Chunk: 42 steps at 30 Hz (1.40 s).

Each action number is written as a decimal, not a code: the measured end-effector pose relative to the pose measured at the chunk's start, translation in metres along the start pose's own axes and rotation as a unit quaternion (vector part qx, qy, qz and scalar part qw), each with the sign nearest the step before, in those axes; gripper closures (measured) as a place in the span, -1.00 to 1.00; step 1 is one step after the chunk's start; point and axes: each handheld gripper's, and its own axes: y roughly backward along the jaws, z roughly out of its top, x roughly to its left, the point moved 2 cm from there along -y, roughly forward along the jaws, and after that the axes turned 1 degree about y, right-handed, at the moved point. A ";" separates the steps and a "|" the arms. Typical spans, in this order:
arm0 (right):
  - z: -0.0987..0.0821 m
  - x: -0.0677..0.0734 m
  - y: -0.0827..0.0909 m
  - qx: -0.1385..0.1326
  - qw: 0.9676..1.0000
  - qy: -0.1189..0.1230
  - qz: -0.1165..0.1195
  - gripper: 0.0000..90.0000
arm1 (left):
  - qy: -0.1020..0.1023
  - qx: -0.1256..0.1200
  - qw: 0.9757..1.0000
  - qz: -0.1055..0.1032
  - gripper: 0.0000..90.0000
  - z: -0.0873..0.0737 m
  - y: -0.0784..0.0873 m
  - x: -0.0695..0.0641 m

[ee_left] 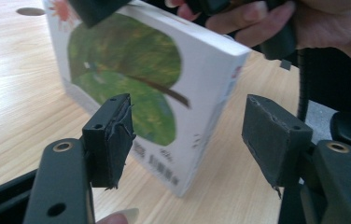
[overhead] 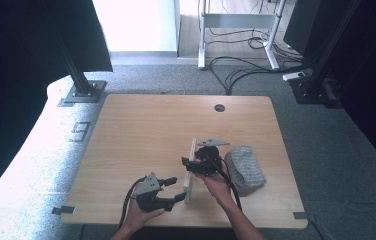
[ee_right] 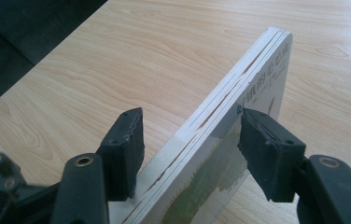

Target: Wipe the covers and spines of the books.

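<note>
A thick board book (overhead: 192,150) stands on its edge on the wooden table (overhead: 136,130), running away from me. Its cover (ee_left: 131,79) shows a big green leaf, and its pale layered page edge (ee_right: 220,102) faces up. My right gripper (overhead: 191,165) reaches over the book's top from the right. In the right gripper view this gripper (ee_right: 190,140) straddles the top edge: the right pad lies against the cover and the left pad stands a little off the pages. My left gripper (overhead: 176,190) is open at the book's near end. Its pads (ee_left: 110,135) stand wide before the book's near corner and do not touch it.
A grey knitted bundle (overhead: 245,167) lies on the table right of the book, close to my right hand (ee_left: 267,23). A cable hole (overhead: 219,107) sits near the far edge. Black frame posts (overhead: 81,80) and floor cables (overhead: 236,70) lie beyond the table.
</note>
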 end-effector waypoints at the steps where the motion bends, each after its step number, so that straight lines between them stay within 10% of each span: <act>1: 0.000 0.000 0.000 0.002 1.000 0.002 -0.001 -0.08 | 0.003 0.000 1.000 0.004 -0.24 0.000 0.001 0.002; 13: 0.002 0.000 0.008 0.009 0.999 0.045 -0.004 0.27 | 0.012 0.013 0.998 0.058 -0.20 -0.004 0.002 0.014; 42: 0.007 -0.005 0.015 0.022 0.990 0.135 -0.021 0.70 | 0.052 0.029 0.994 0.087 -0.17 -0.009 0.004 0.031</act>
